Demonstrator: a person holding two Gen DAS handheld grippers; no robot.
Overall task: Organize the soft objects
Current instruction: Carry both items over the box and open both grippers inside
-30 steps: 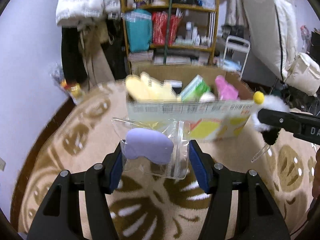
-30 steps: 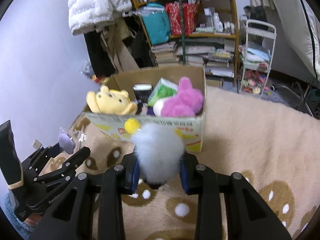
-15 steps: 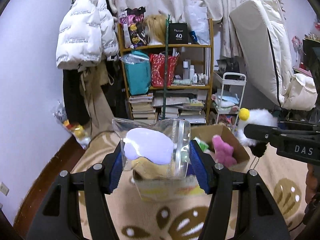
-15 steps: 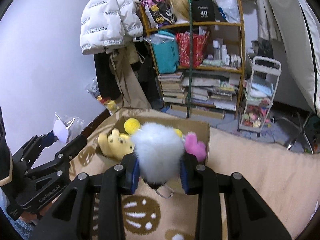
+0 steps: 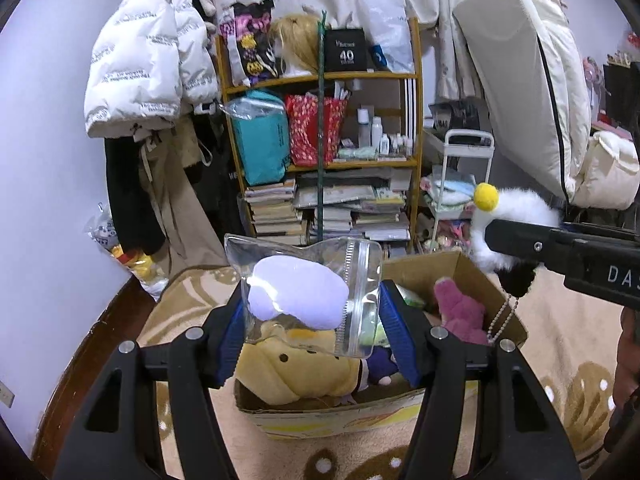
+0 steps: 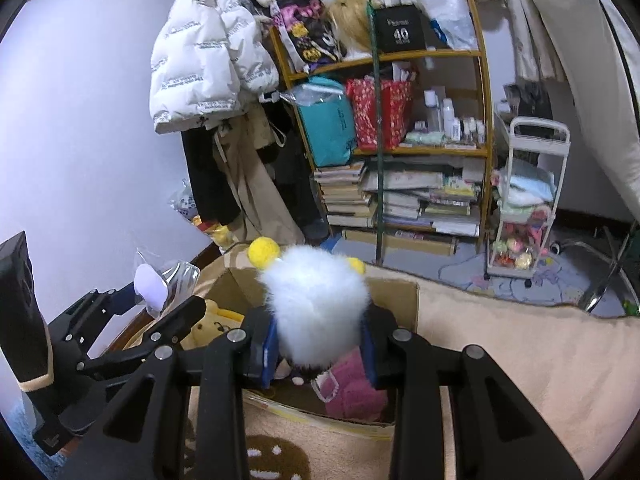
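Observation:
My left gripper (image 5: 310, 320) is shut on a clear zip bag (image 5: 356, 280) that holds a soft lilac pad (image 5: 298, 298). It hangs above the near left part of an open cardboard box (image 5: 444, 264). Inside the box lie a yellow bear plush (image 5: 296, 368) and a pink plush (image 5: 460, 312). My right gripper (image 6: 318, 344) is shut on a fluffy white plush (image 6: 316, 304) with yellow pom-poms, over the same box (image 6: 394, 294). From the left wrist view that white plush (image 5: 520, 204) shows at the right with a bead chain dangling. The bag (image 6: 160, 284) shows at left in the right wrist view.
The box stands on a beige rug (image 6: 520, 344) with brown patterns. Behind it a wooden shelf (image 5: 332, 160) holds books, bags and bottles. A white jacket (image 5: 140, 64) hangs at left, a small white cart (image 6: 528, 208) at right, and a folded mattress (image 5: 532, 72) leans at far right.
Both grippers rose and moved forward over the box with their loads. The box, seen side-on a second ago, now lies below them with its inside showing.

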